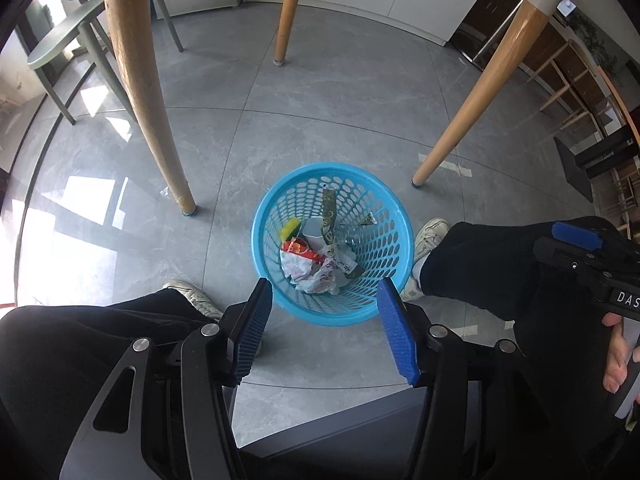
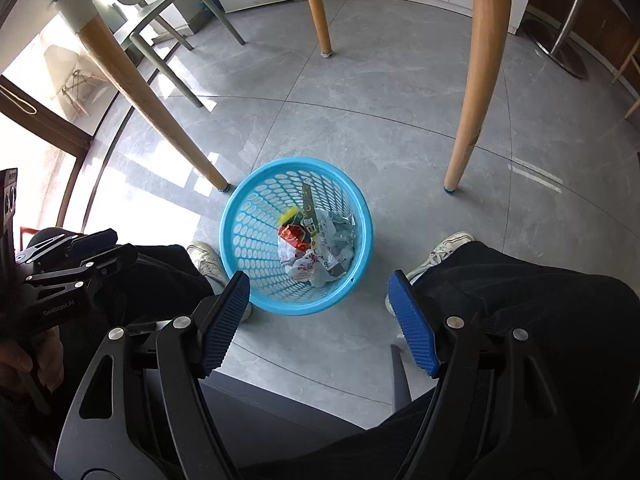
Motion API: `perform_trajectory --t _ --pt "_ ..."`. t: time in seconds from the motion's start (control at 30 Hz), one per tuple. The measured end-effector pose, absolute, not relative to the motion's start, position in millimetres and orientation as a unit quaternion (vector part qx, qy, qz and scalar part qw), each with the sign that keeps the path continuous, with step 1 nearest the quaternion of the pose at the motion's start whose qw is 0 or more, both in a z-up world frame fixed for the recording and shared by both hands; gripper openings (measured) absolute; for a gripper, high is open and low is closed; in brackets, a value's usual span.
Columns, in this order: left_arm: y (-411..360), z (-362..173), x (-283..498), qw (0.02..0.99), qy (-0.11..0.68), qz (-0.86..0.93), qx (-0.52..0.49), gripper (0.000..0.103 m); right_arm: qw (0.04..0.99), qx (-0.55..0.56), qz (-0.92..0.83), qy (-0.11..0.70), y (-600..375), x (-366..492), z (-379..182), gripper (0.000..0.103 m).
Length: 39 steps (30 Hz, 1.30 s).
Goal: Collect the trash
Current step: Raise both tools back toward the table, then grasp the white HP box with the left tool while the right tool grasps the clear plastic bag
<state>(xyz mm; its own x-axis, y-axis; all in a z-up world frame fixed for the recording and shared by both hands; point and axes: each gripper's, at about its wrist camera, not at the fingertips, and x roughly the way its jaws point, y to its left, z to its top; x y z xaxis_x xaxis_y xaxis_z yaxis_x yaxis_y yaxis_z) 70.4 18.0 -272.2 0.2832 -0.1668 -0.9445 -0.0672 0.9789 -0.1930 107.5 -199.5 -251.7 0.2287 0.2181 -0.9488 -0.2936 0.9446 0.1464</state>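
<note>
A blue perforated trash basket (image 1: 394,216) stands on the grey tile floor between the person's feet; it also shows in the right wrist view (image 2: 244,216). Inside lie crumpled wrappers and paper (image 1: 316,264), a yellow-green piece (image 1: 290,229) and a long dark wrapper strip (image 1: 329,212); the same trash shows in the right wrist view (image 2: 316,248). My left gripper (image 1: 326,300) is open and empty, held above the basket's near rim. My right gripper (image 2: 320,292) is open and empty, also above the near side of the basket. Each gripper shows at the edge of the other's view.
Wooden table legs (image 1: 140,80) (image 1: 476,100) (image 1: 290,12) stand around the basket. A pale green chair (image 1: 68,36) is at the far left. The person's white shoes (image 1: 430,236) (image 1: 192,292) flank the basket. Dark cabinets and chairs (image 1: 580,80) are at the right.
</note>
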Motion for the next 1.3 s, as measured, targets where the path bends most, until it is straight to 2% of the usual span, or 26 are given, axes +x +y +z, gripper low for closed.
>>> perform_trajectory --t 0.1,0.27,0.63,0.77,0.97,1.3 --pt "19.8 -255.8 59.2 0.81 0.579 -0.025 -0.089 0.06 0.791 -0.026 0.168 0.588 -209.1 95.0 -237.8 0.071" --pt "26.1 -224.7 37.7 0.835 0.547 -0.009 -0.061 0.061 0.814 -0.039 0.175 0.553 -217.0 73.2 -202.7 0.071" --pt "36.0 -142.6 13.5 0.891 0.455 0.011 -0.005 0.075 0.857 -0.043 0.197 0.474 -222.7 50.3 -122.3 0.072" --pt "35.7 -109.5 11.1 0.909 0.417 0.012 -0.001 0.079 0.874 -0.048 0.214 0.434 -213.4 47.0 -87.0 0.077" --pt "36.7 -61.4 22.1 0.931 0.364 0.013 0.0 0.084 0.888 -0.04 0.245 0.387 -198.6 52.5 -33.8 0.078" --pt "38.5 -26.0 70.5 0.948 0.316 0.02 0.015 0.09 0.911 -0.038 0.254 0.324 -179.6 99.3 35.0 0.082"
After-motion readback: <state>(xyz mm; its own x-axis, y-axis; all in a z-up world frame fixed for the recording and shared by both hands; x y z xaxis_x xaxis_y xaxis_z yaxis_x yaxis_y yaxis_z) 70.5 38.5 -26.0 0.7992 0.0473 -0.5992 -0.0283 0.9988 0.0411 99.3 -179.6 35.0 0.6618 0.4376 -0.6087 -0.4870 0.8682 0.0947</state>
